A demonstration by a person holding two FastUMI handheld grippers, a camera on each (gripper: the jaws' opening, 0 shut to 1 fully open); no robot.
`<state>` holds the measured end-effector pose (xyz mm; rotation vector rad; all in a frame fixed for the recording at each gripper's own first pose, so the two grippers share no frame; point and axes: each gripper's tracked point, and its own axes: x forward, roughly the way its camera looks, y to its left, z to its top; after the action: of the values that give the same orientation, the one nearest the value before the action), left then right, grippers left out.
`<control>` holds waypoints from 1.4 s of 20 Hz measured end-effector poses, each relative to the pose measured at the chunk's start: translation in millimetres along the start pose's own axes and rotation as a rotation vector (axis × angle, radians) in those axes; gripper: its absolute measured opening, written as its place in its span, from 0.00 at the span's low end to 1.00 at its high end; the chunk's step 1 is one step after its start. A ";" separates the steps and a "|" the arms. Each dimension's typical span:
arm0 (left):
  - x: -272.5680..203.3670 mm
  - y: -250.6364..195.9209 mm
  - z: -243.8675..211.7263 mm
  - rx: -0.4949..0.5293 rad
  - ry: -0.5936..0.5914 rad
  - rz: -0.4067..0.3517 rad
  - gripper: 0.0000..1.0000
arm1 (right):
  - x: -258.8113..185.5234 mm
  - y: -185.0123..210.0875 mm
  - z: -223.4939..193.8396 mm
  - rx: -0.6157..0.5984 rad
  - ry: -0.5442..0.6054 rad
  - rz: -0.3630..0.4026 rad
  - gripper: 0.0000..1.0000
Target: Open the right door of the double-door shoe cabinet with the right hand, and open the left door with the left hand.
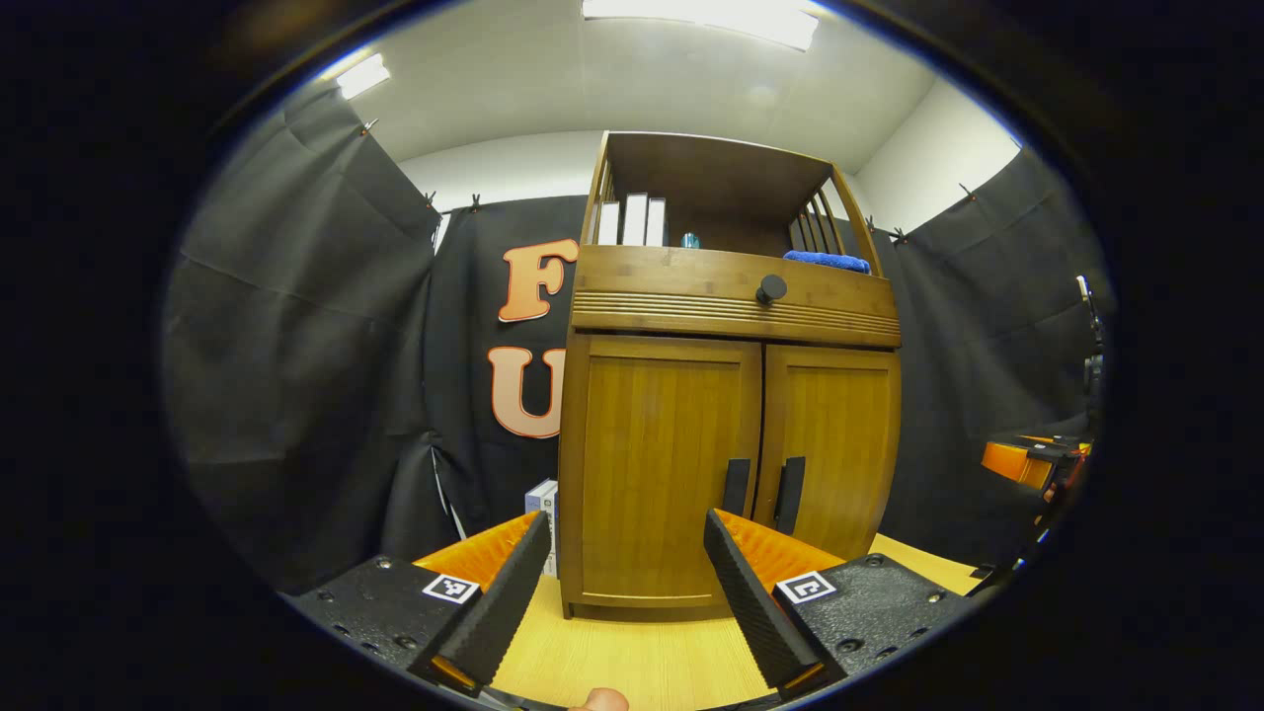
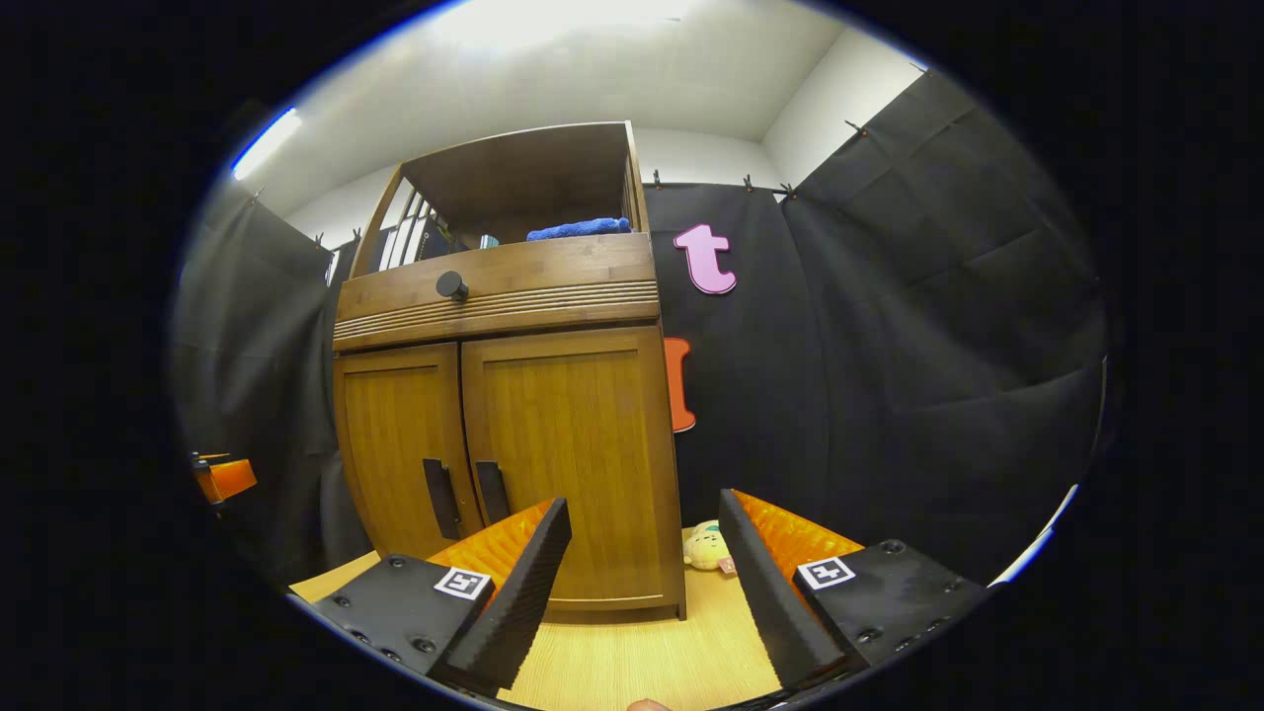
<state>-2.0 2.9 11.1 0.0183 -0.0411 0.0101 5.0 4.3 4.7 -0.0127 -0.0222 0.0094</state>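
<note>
**Both Doors Closed: Grippers Positioned Ahead of the Handles**

The shoe cabinet (image 1: pixel 731 395) stands on the wooden surface (image 1: pixel 632 662) with both doors shut. The two handles sit side by side at the centre seam, low on the doors, each with its long axis vertical.

Right gripper (image 2: pixel 642 583): fingers spread apart, holding nothing. The right door (image 2: pixel 568 464) lies ahead of it and slightly to its left; the right handle (image 2: pixel 491 492) sits further left, at the seam edge of that door. This gripper is the nearer one to the right handle.

Left gripper (image 1: pixel 627 602): fingers spread apart, holding nothing. The left door (image 1: pixel 657 454) lies directly ahead; the left handle (image 1: pixel 736 487) sits ahead and to the right, just above the tip of one finger.

Judgement: neither door is started. The approach calls for each gripper to move inward toward the seam, fingers straddling the upright handle across its width.
</note>
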 end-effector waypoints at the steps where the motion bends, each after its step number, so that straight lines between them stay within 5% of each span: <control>1: 1.0 0.8 -0.2 -0.003 0.001 0.000 0.94 | 1.8 0.1 -1.2 0.001 0.005 0.000 0.89; 11: 2.3 14.6 -11.0 -0.005 0.018 0.017 0.95 | 31.0 26.6 -26.1 0.011 0.049 0.034 0.89; 14: -2.2 20.4 -13.0 0.003 0.016 0.023 0.92 | 51.6 47.6 -37.4 0.006 0.065 0.062 0.89; 15: -2.4 24.1 -14.8 0.004 0.019 0.027 0.92 | 58.4 57.6 -41.8 0.006 0.071 0.080 0.98; 28: -5.7 71.9 -29.9 0.017 0.039 0.096 0.92 | 136.4 146.1 -88.6 0.005 0.134 0.175 0.98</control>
<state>-7.2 75.2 -17.8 0.0328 -0.0026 0.1067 142.0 150.6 -82.8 -0.0103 0.1132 0.1838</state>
